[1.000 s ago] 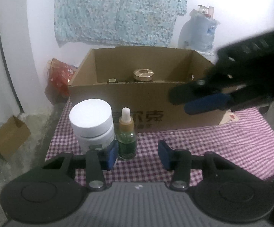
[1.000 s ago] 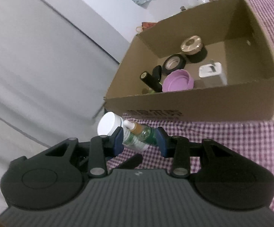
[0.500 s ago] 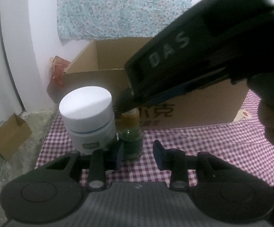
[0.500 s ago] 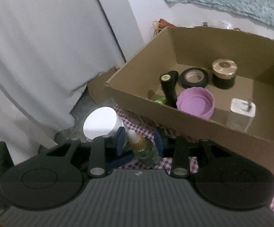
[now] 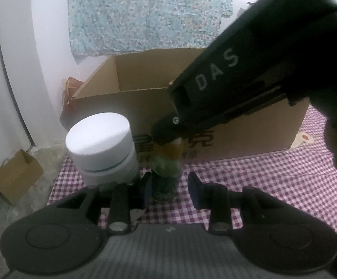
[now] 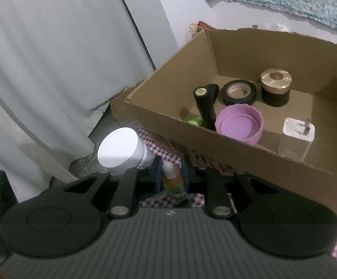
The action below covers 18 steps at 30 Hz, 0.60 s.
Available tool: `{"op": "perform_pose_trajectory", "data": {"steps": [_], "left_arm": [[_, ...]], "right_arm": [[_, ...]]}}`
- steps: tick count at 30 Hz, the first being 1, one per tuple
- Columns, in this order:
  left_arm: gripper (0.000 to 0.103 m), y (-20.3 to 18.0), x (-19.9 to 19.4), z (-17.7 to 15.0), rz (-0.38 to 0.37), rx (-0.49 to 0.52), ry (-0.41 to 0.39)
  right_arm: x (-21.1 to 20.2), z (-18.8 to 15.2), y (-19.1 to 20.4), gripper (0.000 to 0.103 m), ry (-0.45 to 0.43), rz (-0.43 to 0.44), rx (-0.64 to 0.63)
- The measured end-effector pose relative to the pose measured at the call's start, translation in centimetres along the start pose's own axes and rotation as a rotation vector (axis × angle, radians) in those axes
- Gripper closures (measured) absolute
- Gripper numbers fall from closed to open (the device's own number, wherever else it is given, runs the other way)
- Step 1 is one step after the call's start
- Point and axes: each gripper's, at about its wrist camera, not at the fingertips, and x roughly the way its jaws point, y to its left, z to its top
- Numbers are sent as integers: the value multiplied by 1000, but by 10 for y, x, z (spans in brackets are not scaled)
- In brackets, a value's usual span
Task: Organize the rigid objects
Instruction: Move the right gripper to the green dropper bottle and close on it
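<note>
A small green dropper bottle [image 5: 166, 176] with an amber neck stands on the checked cloth [image 5: 261, 176], in front of the cardboard box [image 5: 126, 102]. My right gripper [image 6: 171, 174] is shut on the dropper bottle [image 6: 172, 181] from above; its body [image 5: 249, 79] fills the upper right of the left wrist view. My left gripper [image 5: 169, 186] is open, its pads on either side of the bottle's base. A white-lidded jar [image 5: 103, 146] stands just left of the bottle and also shows in the right wrist view [image 6: 119, 148].
The box [image 6: 238, 148] holds a purple lid [image 6: 238, 123], a black tape roll [image 6: 239, 92], a gold-capped black jar [image 6: 276, 87], a black tube [image 6: 205, 107] and a clear block [image 6: 296, 137]. A small carton [image 5: 17, 176] lies on the floor left. A grey curtain [image 6: 52, 46] hangs left.
My right gripper came down over the dropper bottle and closed on its neck. My left gripper moved in closer, with the bottle now between its open pads.
</note>
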Motion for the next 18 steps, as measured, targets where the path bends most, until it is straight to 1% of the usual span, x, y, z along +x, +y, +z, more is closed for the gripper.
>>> {"op": "perform_pose_trajectory", "data": {"steps": [6, 10, 13, 18], "left_arm": [[69, -12, 8, 3, 56, 22, 8], [69, -14, 8, 5, 60, 4, 14], [70, -14, 8, 7, 25, -15, 27], [70, -18, 10, 13, -62, -55, 66]], "right_arm": [[-4, -4, -5, 87, -3, 12, 36], [-6, -5, -7, 87, -8, 13, 44], [-9, -5, -8, 87, -8, 8, 47], [-19, -7, -16, 86, -3, -16, 75]]}}
